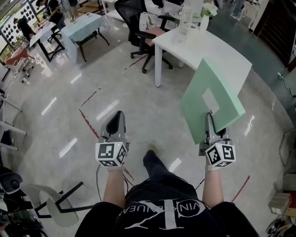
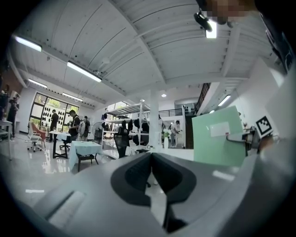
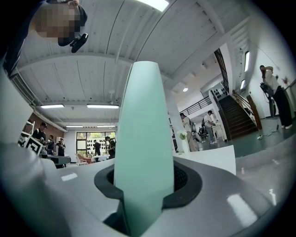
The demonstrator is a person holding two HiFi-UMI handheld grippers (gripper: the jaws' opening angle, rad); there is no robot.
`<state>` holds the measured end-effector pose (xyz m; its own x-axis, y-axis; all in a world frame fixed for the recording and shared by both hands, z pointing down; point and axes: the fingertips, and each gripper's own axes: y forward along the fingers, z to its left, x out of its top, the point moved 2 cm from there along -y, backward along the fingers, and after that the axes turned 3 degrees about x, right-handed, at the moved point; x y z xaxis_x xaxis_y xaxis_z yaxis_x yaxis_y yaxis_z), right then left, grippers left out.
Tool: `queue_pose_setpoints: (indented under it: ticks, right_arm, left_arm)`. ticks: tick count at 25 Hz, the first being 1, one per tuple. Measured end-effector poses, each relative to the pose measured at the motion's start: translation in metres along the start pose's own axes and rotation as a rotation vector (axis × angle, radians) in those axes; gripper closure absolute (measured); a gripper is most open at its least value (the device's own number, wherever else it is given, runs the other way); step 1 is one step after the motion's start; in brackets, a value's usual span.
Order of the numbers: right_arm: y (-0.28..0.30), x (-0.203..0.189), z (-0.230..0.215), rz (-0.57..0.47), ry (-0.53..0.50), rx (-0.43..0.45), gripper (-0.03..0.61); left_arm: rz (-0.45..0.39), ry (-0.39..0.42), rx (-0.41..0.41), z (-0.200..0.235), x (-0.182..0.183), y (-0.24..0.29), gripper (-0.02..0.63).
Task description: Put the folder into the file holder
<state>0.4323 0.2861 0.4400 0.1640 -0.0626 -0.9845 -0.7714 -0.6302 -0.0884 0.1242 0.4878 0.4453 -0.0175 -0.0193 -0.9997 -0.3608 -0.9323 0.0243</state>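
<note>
A pale green folder (image 1: pixel 210 99) with a white label stands on edge in my right gripper (image 1: pixel 210 119), whose jaws are shut on its lower edge. In the right gripper view the folder (image 3: pixel 143 139) rises edge-on from between the jaws of that gripper (image 3: pixel 143 185). My left gripper (image 1: pixel 116 119) is level beside it at the left, shut with nothing in it; its jaws meet in the left gripper view (image 2: pixel 151 158), where the folder (image 2: pixel 217 136) shows at the right. Both grippers point towards a white table (image 1: pixel 222 55). I cannot make out a file holder for certain.
The white table carries a vase of flowers (image 1: pixel 206 11) and clear containers (image 1: pixel 186 23) at its far end. A black office chair (image 1: pixel 134 18) stands left of it, and a cloth-covered table (image 1: pixel 85 25) further left. A grey chair (image 1: pixel 51 199) is at lower left. People stand in the background.
</note>
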Motion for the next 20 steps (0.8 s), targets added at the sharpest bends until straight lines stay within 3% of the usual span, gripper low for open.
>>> queue_pose_setpoints:
  ticks: [20]
  right_arm:
    - [0.214,0.012,-0.028,-0.053,0.002,-0.095,0.403]
  left_arm:
    - [-0.040,0.002,-0.122,0.082,0.038,0.235,0.614]
